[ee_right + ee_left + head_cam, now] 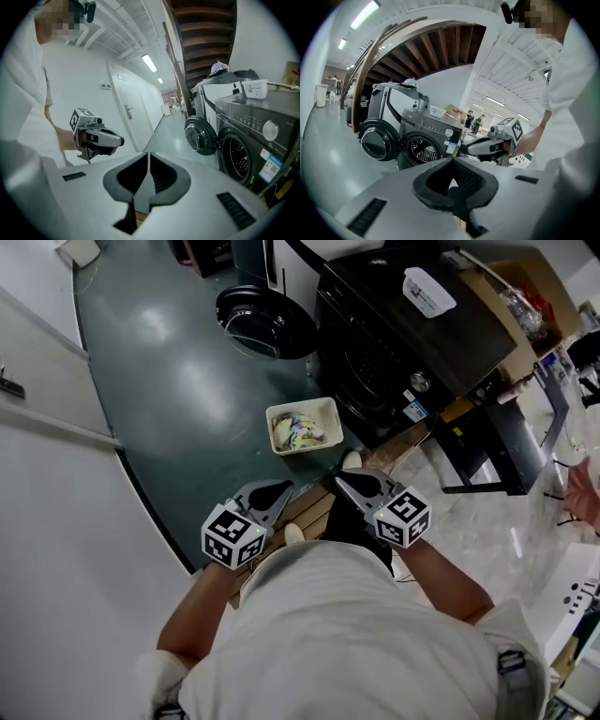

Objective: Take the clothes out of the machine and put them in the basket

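The dark washing machine [394,343] stands ahead with its round door [262,322] swung open to the left. In front of it on the floor sits the white basket [330,416], with colourful clothes [298,432] inside. My left gripper [279,489] and right gripper [341,480] are held side by side close to the person's body, above and short of the basket, both pointing toward the machine. Both are shut with nothing between the jaws. The left gripper view shows shut jaws [451,161] and the drum opening [423,149], where no clothes show. The right gripper [147,157] also shows its jaws together.
A clear lidded box [428,291] lies on top of the machine. Cardboard boxes [525,296] and a black frame [497,456] stand to its right. A white wall and door [47,427] run along the left. Wooden boards [309,507] lie underfoot.
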